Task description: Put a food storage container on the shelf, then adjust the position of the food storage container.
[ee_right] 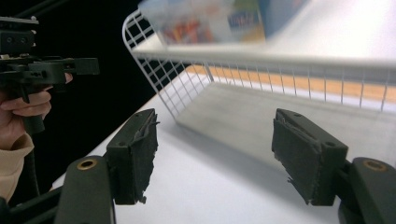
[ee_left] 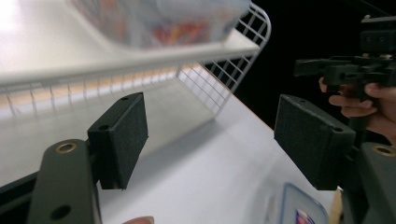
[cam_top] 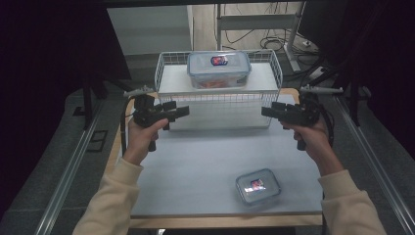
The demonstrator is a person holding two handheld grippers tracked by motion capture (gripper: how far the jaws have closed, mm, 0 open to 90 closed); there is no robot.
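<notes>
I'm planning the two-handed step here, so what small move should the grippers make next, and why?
Probably bring both inward toward the large lidded container on the wire shelf. The left gripper and right gripper flank the shelf, jaws open and empty, pointing at each other below the container. They would likely need to rise a little to meet its sides.

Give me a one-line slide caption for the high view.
Two hand-held tools, left tool and right tool, open and empty, face each other before a white wire shelf bearing a clear blue-rimmed plastic container.
</notes>
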